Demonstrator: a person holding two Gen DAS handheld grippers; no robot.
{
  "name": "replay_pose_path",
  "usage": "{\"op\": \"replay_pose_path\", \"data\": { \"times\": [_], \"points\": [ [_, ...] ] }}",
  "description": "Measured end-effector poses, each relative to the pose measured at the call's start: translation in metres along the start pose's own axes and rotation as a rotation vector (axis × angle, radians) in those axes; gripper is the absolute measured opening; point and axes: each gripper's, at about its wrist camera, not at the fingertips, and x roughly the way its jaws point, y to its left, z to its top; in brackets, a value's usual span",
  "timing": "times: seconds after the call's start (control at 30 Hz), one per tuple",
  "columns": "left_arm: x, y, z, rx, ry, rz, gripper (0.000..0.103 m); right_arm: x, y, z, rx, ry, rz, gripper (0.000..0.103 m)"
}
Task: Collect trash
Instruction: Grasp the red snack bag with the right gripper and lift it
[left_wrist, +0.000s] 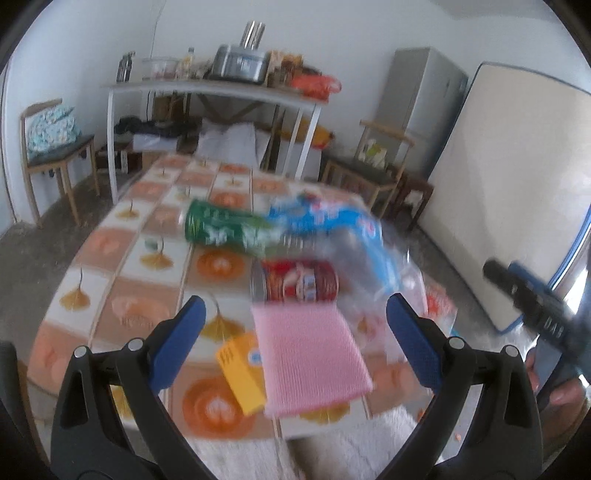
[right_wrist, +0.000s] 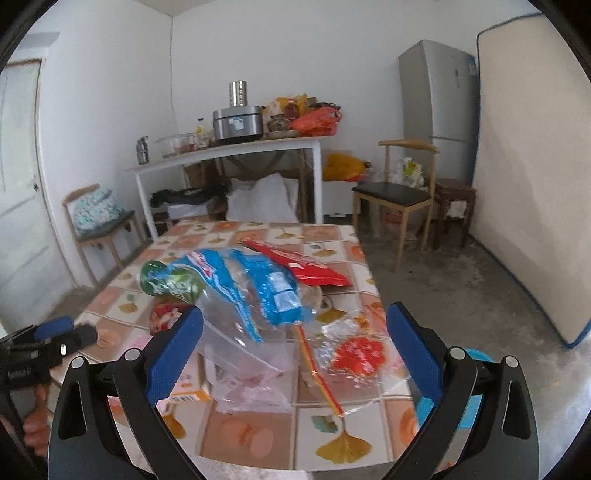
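Trash lies on a table with an orange leaf-pattern cloth (left_wrist: 110, 258) (right_wrist: 332, 236). A green can (left_wrist: 225, 230) (right_wrist: 166, 282) lies on its side, a red can (left_wrist: 295, 282) (right_wrist: 166, 314) in front of it. A blue-and-clear plastic bag (left_wrist: 332, 221) (right_wrist: 255, 291), a red wrapper (right_wrist: 306, 267) and a clear wrapper with red print (right_wrist: 354, 354) are spread about. A pink cloth (left_wrist: 310, 354) overlaps a yellow carton (left_wrist: 240, 369) (right_wrist: 188, 391). My left gripper (left_wrist: 295, 332) is open above the pink cloth. My right gripper (right_wrist: 295, 336) is open over the plastic bags.
Behind stands a white side table (right_wrist: 229, 151) loaded with pots and bags. Wooden chairs (right_wrist: 399, 192) (left_wrist: 51, 155) stand left and right, a fridge (right_wrist: 439, 96) and a leaning mattress (right_wrist: 532, 166) at the right. Something blue (right_wrist: 476, 358) sits on the floor by the table's right edge.
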Motion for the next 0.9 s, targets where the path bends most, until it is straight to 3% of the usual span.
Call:
{"op": "replay_pose_path", "data": {
  "times": [0.1,0.3,0.47,0.53,0.63,0.77,0.9],
  "points": [
    [0.003,0.001,0.012,0.004,-0.028,-0.007,0.094,0.006,-0.003,0.010,-0.016,0.002,0.036,0.097],
    [0.017,0.007,0.026,-0.040,-0.018,-0.047,0.094,0.032,-0.024,0.068,-0.018,-0.026,0.139,0.096],
    [0.027,0.010,0.030,-0.051,0.001,-0.044,0.094,0.120,-0.008,0.118,-0.118,0.146,0.190,0.096],
    [0.028,0.012,0.031,-0.054,0.001,-0.038,0.094,0.171,0.014,0.126,-0.210,0.260,0.230,0.094],
    [0.028,0.017,0.032,-0.056,-0.002,-0.025,0.094,0.229,0.040,0.126,-0.309,0.383,0.227,0.076],
    [0.029,0.029,0.033,-0.069,0.001,-0.004,0.094,0.298,0.069,0.107,-0.457,0.551,0.186,0.063],
    [0.031,0.040,0.033,-0.083,0.010,0.005,0.094,0.330,0.080,0.091,-0.543,0.642,0.125,0.047]
  ]
}}
